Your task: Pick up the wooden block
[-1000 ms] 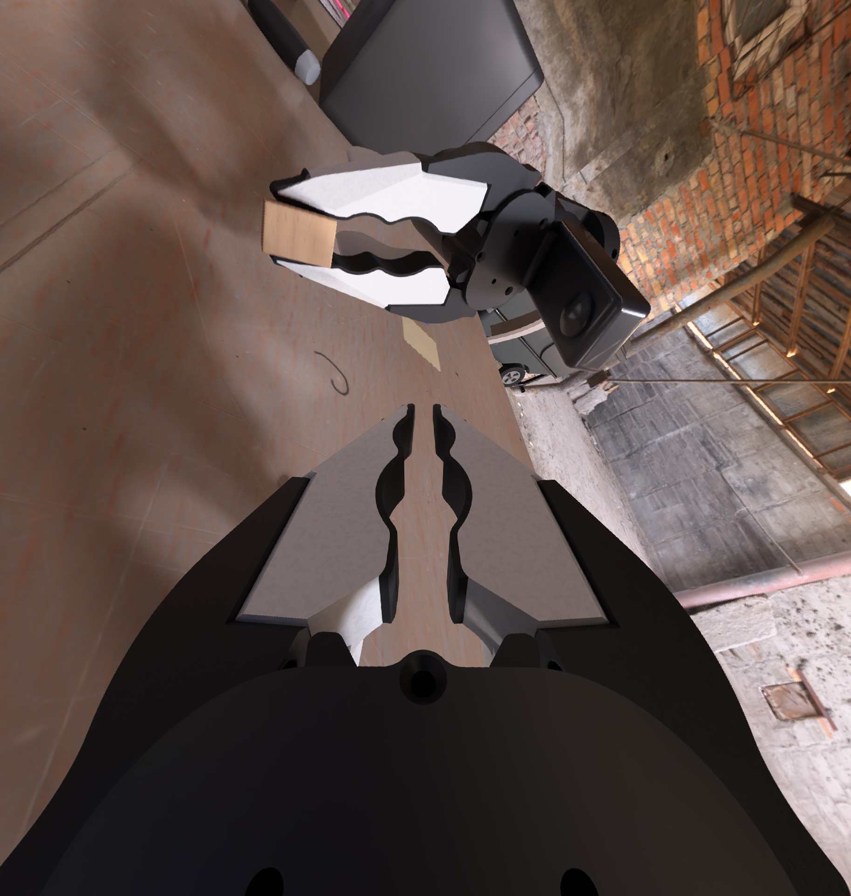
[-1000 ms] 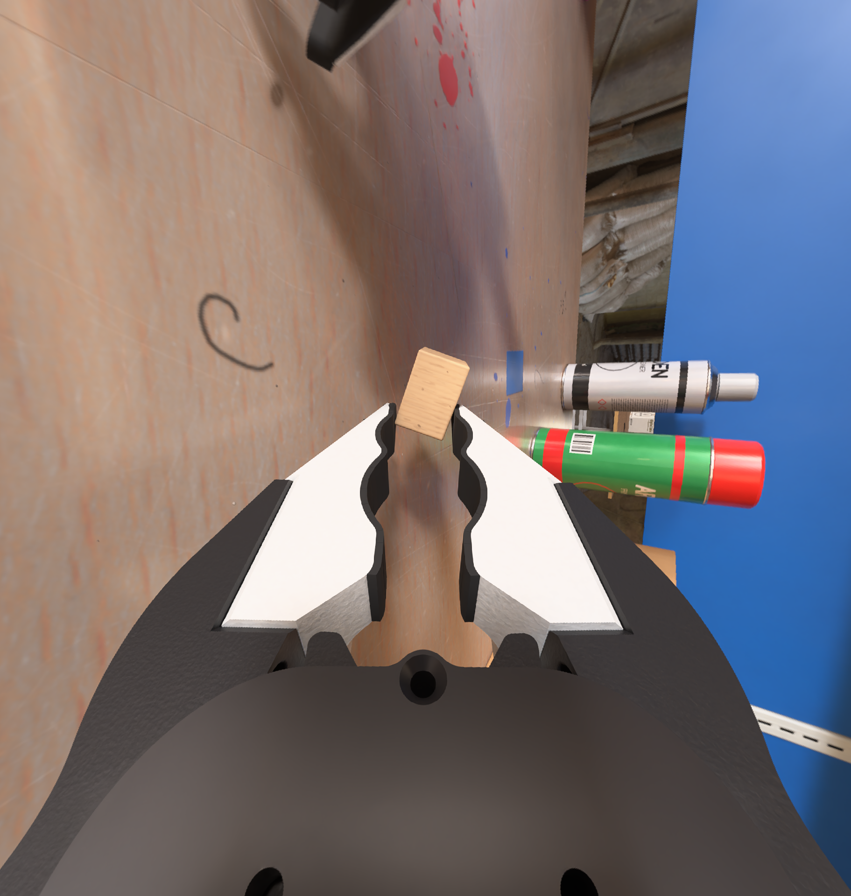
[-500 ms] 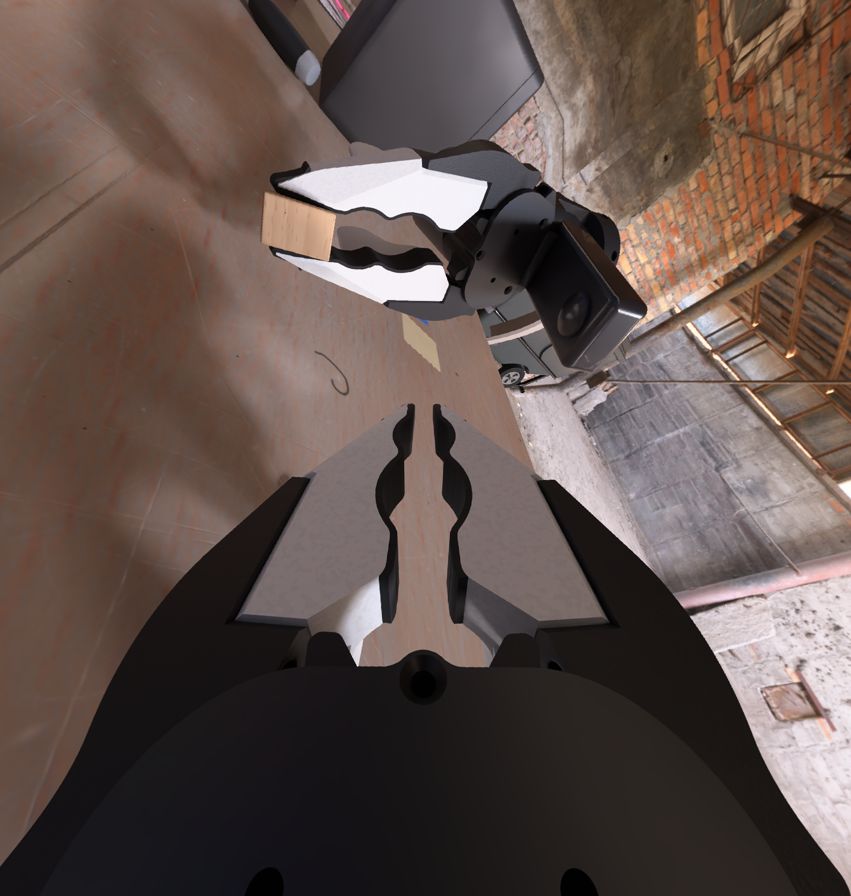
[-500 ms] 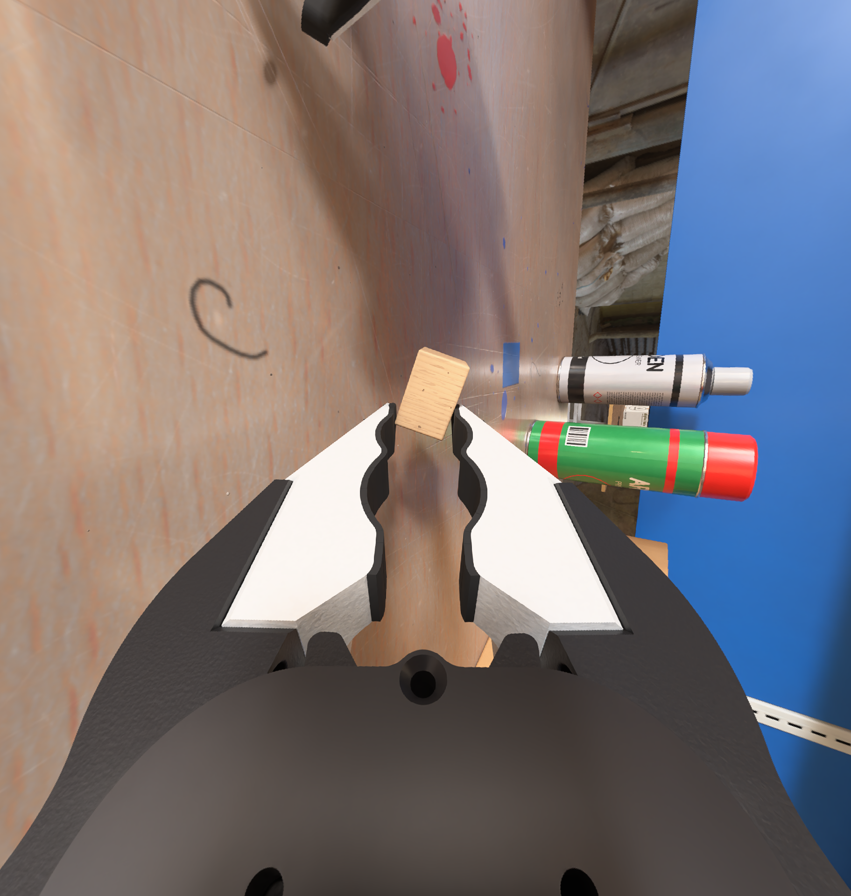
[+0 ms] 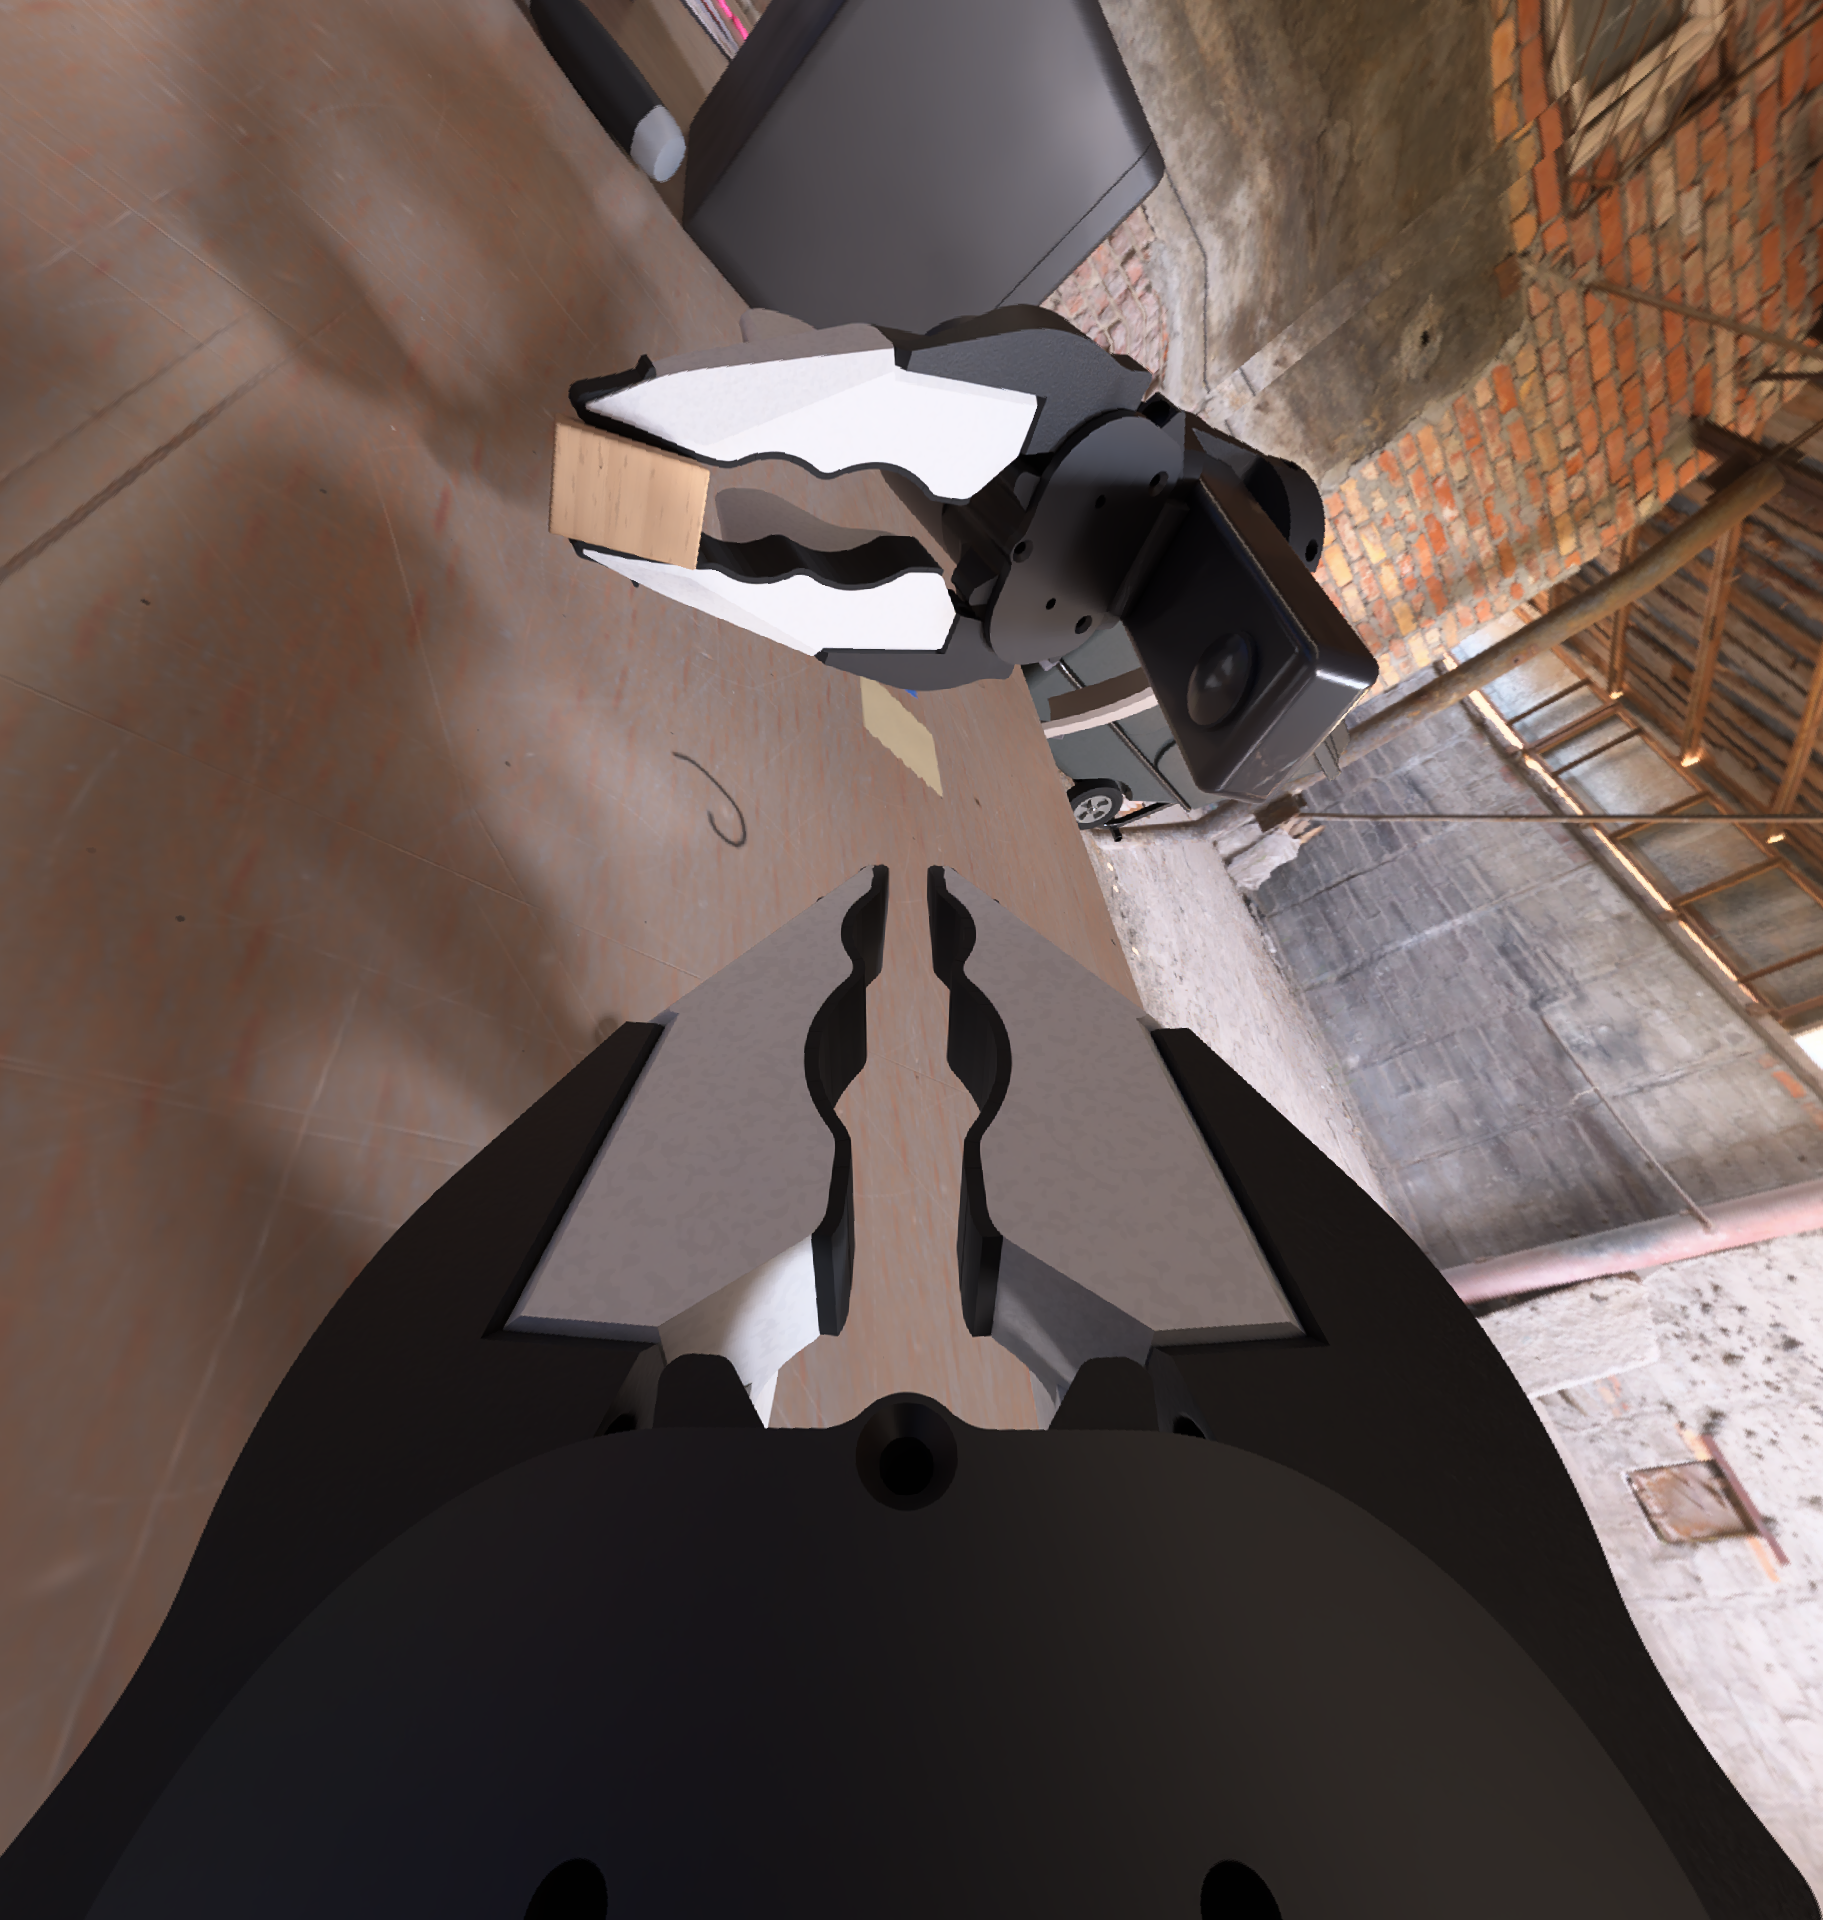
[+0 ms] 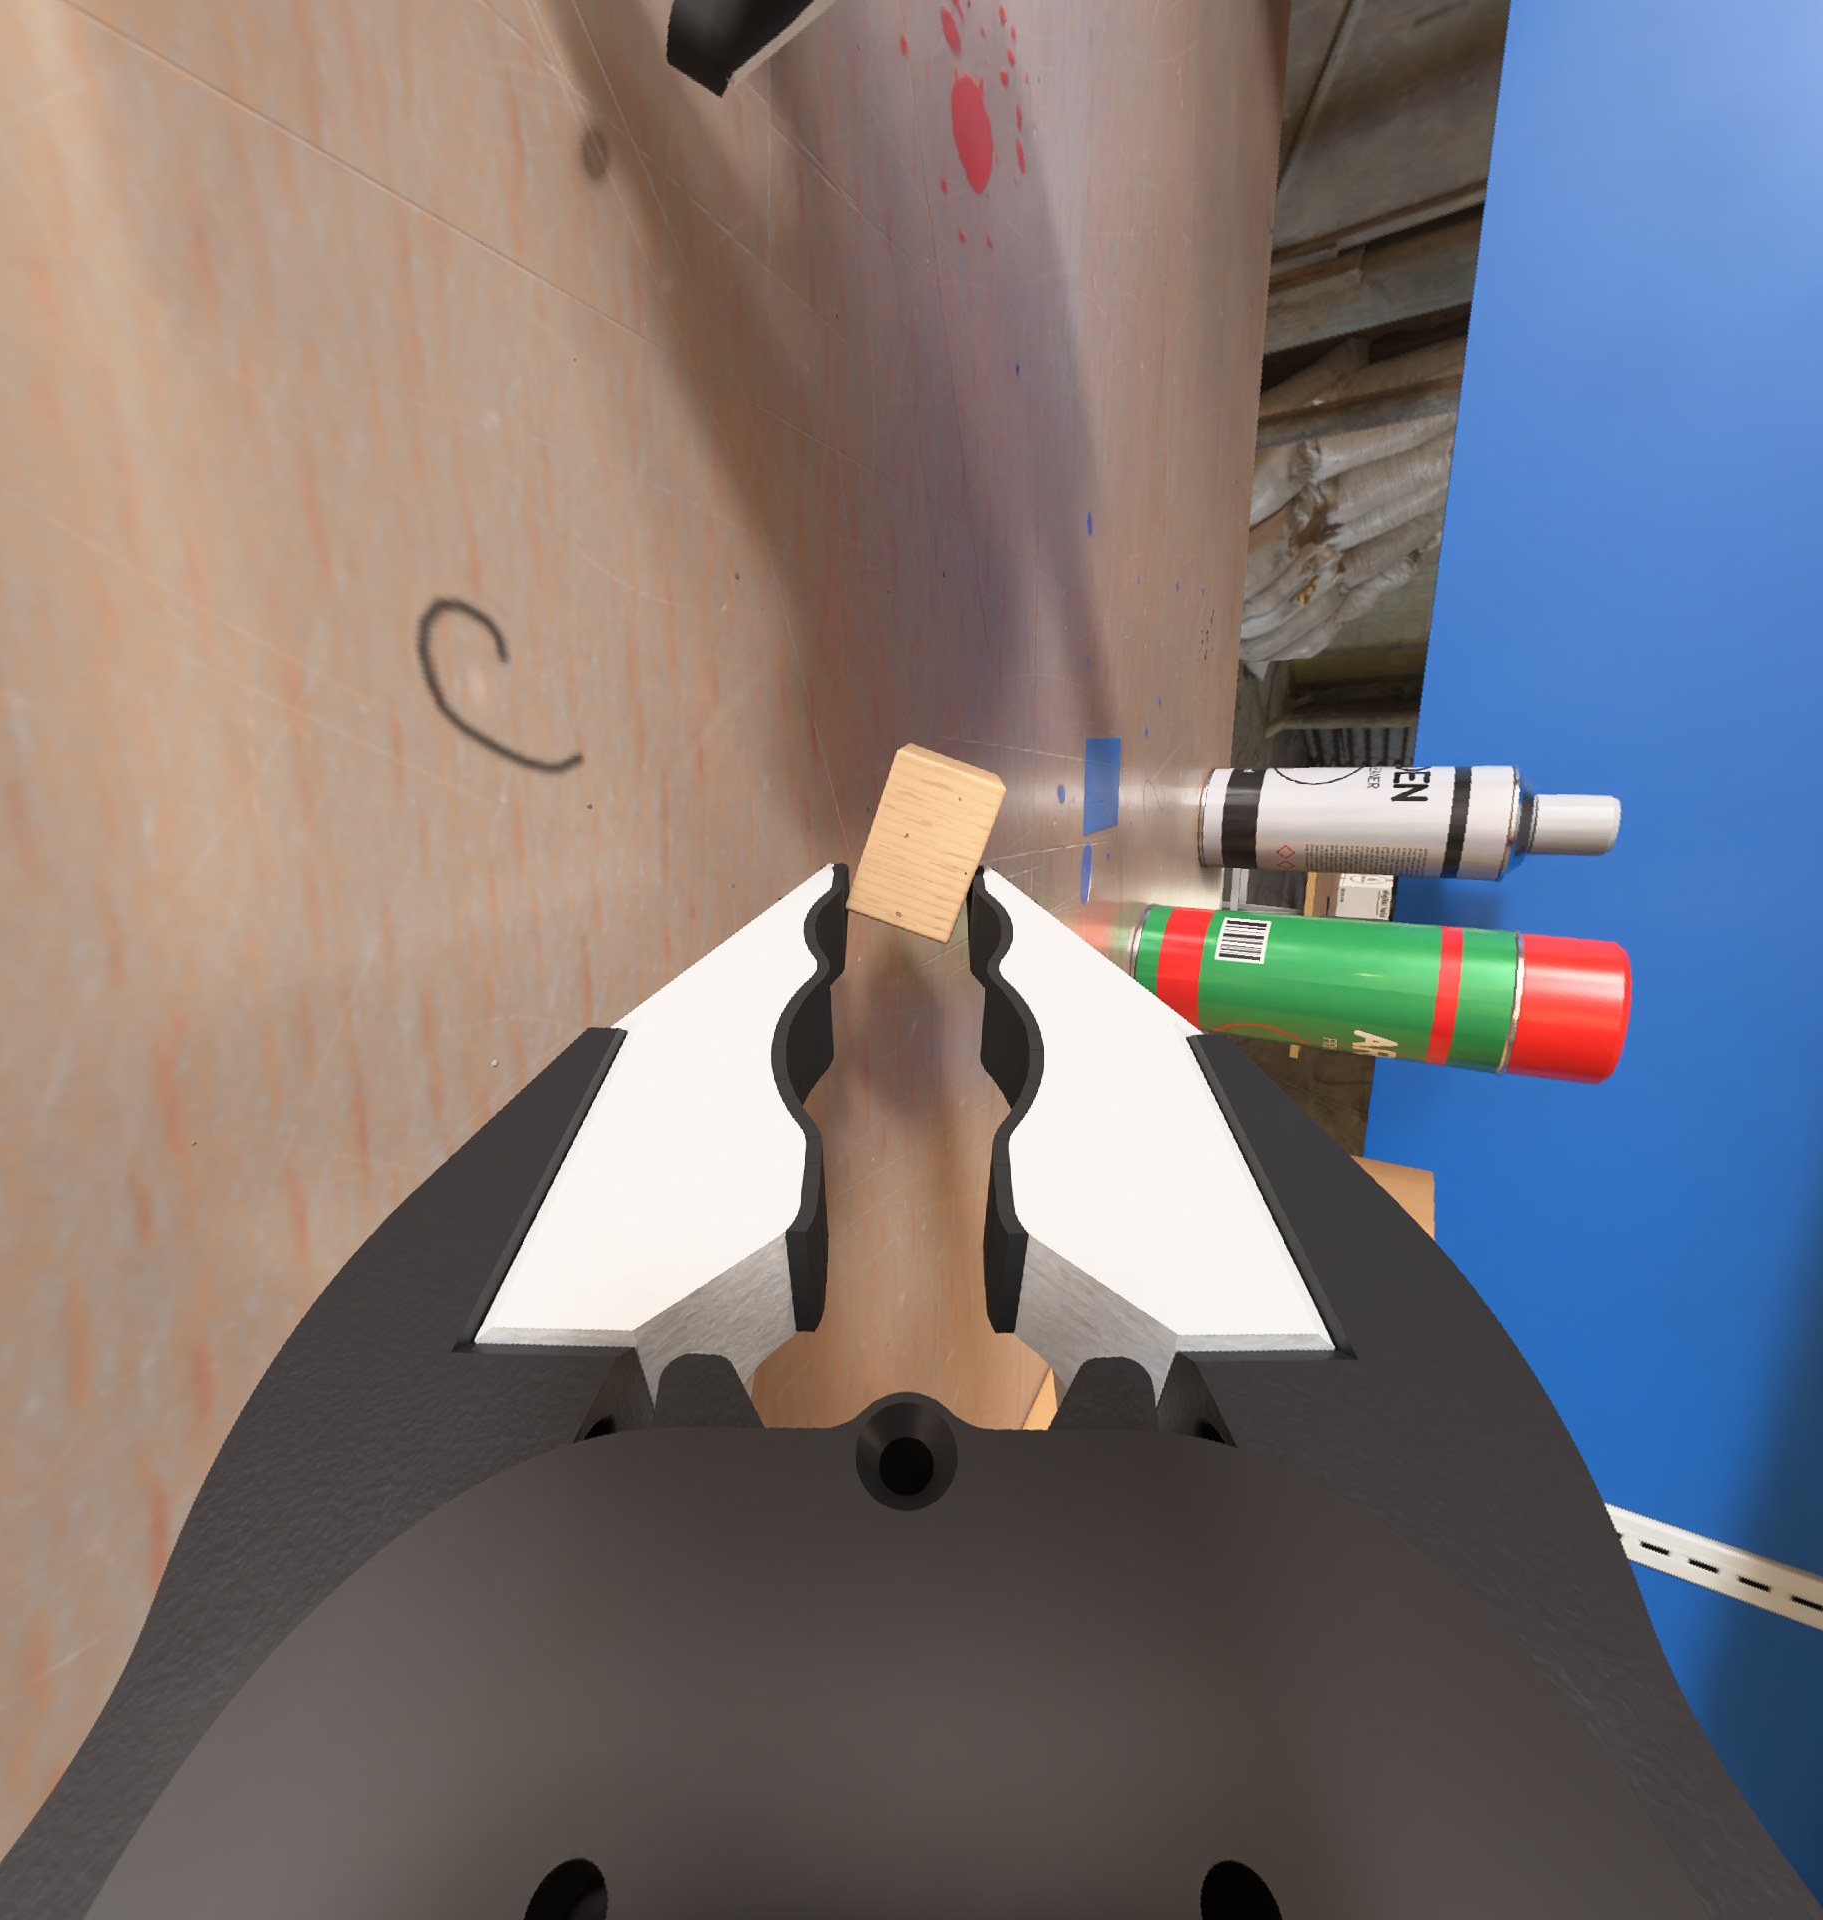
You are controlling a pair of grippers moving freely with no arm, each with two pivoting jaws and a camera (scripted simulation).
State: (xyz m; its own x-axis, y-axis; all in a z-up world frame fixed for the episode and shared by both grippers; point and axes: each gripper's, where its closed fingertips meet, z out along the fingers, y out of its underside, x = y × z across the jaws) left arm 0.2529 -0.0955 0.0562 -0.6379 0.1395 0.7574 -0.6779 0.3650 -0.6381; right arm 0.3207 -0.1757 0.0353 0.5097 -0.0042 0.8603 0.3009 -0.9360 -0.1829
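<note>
Lift underway, I judge: right gripper [image 6: 907, 883] pinches wooden block [image 6: 922, 854] by its fingertips above the counter [image 6: 263, 520]; next, raise steadily without slipping.

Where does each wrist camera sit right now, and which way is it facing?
Left wrist view: on the left gripper, looking along its nearly closed, empty fingers over the table at the right gripper.
Right wrist view: on the right gripper, looking past the wooden block pinched at its fingertips, toward two spray cans.
Shared: block, right gripper, table.

The right gripper [image 5: 616, 483] clamps the wooden block [image 5: 628, 494] above the table [image 5: 263, 727]; left gripper [image 5: 905, 883] nearly closed, empty.
</note>
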